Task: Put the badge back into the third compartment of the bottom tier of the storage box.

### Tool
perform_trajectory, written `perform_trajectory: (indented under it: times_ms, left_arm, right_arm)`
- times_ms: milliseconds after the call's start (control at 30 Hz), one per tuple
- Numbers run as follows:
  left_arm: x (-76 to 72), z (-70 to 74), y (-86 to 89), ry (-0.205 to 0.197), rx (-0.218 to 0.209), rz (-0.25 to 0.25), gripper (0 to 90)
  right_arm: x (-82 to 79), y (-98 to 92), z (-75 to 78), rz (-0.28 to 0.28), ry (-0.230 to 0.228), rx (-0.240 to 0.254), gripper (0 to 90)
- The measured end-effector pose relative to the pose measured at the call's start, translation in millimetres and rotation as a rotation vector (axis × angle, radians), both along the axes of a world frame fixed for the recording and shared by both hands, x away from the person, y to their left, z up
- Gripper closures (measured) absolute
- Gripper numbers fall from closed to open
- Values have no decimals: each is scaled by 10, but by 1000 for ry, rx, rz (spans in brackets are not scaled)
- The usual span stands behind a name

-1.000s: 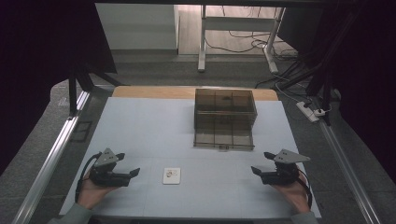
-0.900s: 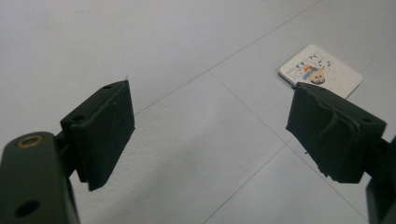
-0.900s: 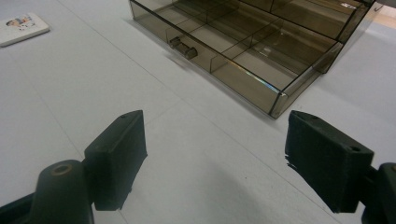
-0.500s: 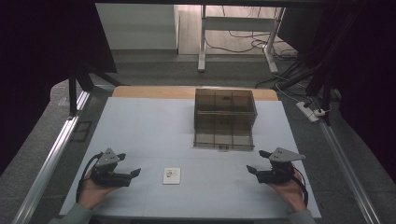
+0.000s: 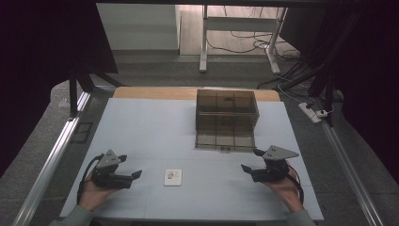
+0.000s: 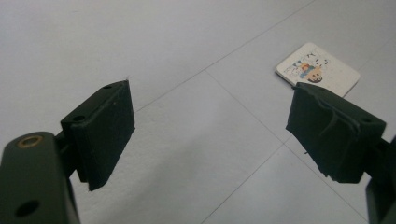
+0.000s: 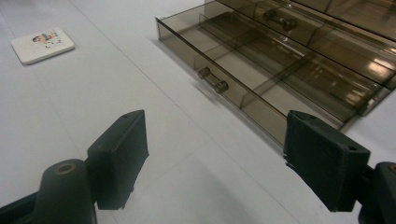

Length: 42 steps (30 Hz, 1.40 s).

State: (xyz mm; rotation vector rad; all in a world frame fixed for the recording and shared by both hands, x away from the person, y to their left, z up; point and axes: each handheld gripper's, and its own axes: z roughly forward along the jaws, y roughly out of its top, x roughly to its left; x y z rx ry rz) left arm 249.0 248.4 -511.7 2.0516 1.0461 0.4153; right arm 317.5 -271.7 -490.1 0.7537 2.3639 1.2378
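A small white card (image 5: 172, 177) with a cartoon picture lies flat on the white table, between my two grippers. My left gripper (image 5: 131, 165) rests to its left, open and empty. In the left gripper view the card (image 6: 317, 70) lies beyond the right jaw of the left gripper (image 6: 210, 112). My right gripper (image 5: 251, 160) hovers right of the card, just in front of the open bottom drawer (image 5: 225, 136) of a smoky clear drawer box (image 5: 227, 101). Its jaws have just been closing a little, nothing between them. The right gripper (image 7: 219, 149) faces the drawer (image 7: 280, 88) and its handle (image 7: 212, 79); the card (image 7: 42, 45) lies far left.
The drawer box stands at the table's back centre-right, its pulled-out drawer split into compartments. A wooden strip (image 5: 150, 92) edges the table's far side. Metal rails (image 5: 51, 160) run along both sides. A power strip (image 5: 313, 113) and cables lie on the floor at right.
My right gripper has moved a little left, toward the table's middle and the drawer front. The left gripper and the card have stayed put.
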Motion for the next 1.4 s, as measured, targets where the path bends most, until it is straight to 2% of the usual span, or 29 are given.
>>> perform_trajectory:
  times_ms: [533,1400]
  left_arm:
    - [-3,-3,12,-3,-14,-7,148]
    - [-3,-10,-15,-6,-3,-10,148]
  right_arm:
    - [74,328,30,61,3,9,216]
    - [144,760,105,158,-4,10,215]
